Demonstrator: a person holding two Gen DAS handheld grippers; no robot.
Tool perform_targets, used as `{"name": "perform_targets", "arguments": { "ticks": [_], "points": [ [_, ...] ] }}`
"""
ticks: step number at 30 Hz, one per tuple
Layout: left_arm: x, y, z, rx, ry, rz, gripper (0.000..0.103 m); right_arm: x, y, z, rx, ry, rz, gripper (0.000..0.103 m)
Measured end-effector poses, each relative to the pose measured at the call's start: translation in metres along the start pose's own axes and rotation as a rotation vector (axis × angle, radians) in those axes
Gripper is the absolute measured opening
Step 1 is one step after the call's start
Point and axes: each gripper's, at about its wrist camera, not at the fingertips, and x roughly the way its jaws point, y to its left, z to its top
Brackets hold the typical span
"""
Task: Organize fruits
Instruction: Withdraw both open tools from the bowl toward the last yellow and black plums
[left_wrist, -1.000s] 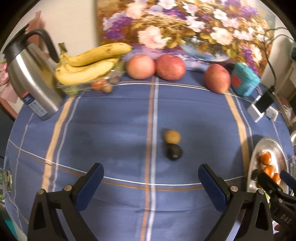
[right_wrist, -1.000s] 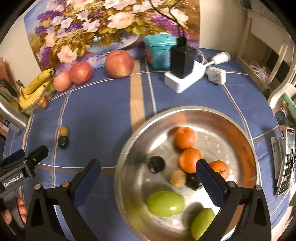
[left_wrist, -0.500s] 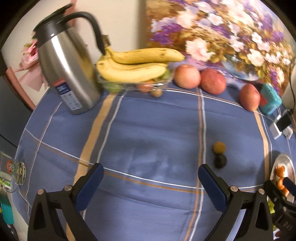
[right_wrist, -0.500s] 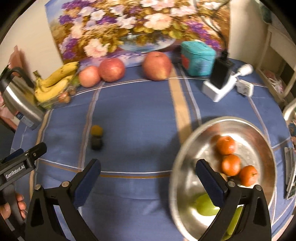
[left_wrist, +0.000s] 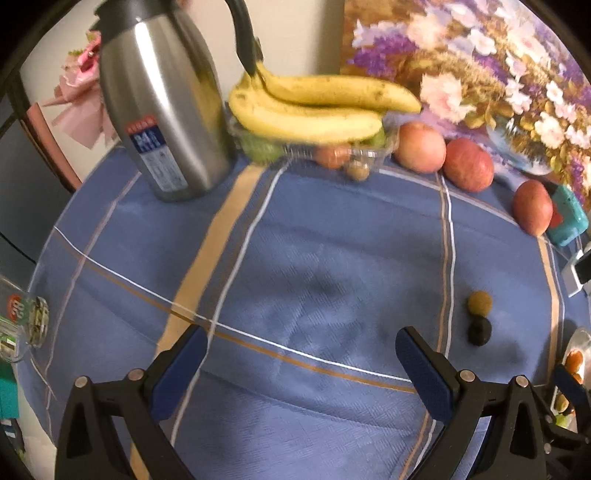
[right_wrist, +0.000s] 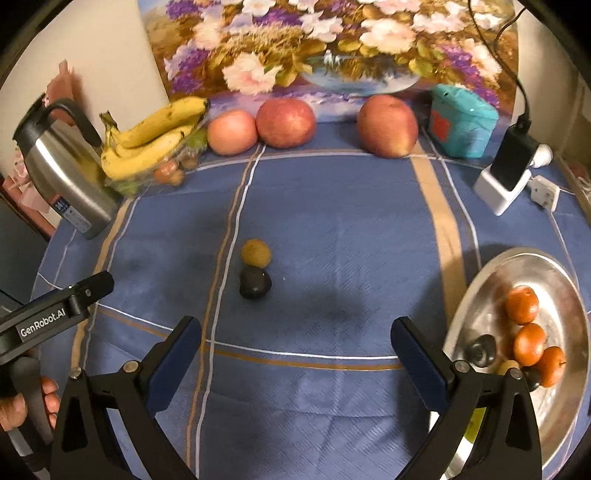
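Note:
Two small fruits lie touching on the blue cloth: a tan one (right_wrist: 255, 252) and a dark one (right_wrist: 255, 283), also in the left wrist view as tan (left_wrist: 479, 302) and dark (left_wrist: 479, 331). My right gripper (right_wrist: 295, 350) is open and empty, just short of them. My left gripper (left_wrist: 301, 363) is open and empty, left of them. A steel bowl (right_wrist: 476, 295) at the right holds three oranges (right_wrist: 521, 305) and small fruits. Bananas (right_wrist: 147, 142) sit on a clear tray, with three apples (right_wrist: 285, 122) along the back.
A steel thermos jug (left_wrist: 162, 99) stands at the back left. A teal box (right_wrist: 463, 125) and a charger on a white power block (right_wrist: 506, 177) stand at the back right. A flower painting leans behind the fruit. The left gripper's body (right_wrist: 51, 314) shows at the left.
Both grippers swung left. The bowl slid toward the right edge of the right wrist view, the two small fruits came to its centre. The jug and bananas grew larger in the left wrist view.

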Motion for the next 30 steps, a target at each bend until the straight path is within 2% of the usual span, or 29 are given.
{"name": "perform_targets", "arguments": {
  "ticks": [5, 24, 26, 27, 28, 30],
  "points": [
    [0.016, -0.009, -0.002, 0.017, 0.031, 0.000, 0.103, 0.012, 0.000, 0.001, 0.000, 0.006, 0.005, 0.102],
    [0.035, -0.006, 0.016, -0.016, 0.034, -0.013, 0.103, 0.034, 0.015, 0.023, -0.029, -0.028, 0.044, 0.099],
    [0.036, -0.005, 0.017, -0.021, 0.033, -0.016, 0.103, 0.038, 0.019, 0.024, -0.040, -0.025, 0.049, 0.092],
    [0.036, -0.004, 0.017, -0.024, 0.031, -0.016, 0.103, 0.040, 0.020, 0.025, -0.044, -0.021, 0.053, 0.083],
    [0.036, -0.004, 0.018, -0.026, 0.030, -0.018, 0.103, 0.042, 0.020, 0.025, -0.045, -0.016, 0.056, 0.079],
    [0.036, -0.005, 0.018, -0.022, 0.029, -0.022, 0.103, 0.045, 0.022, 0.024, -0.046, -0.009, 0.062, 0.079]
  ]
}}
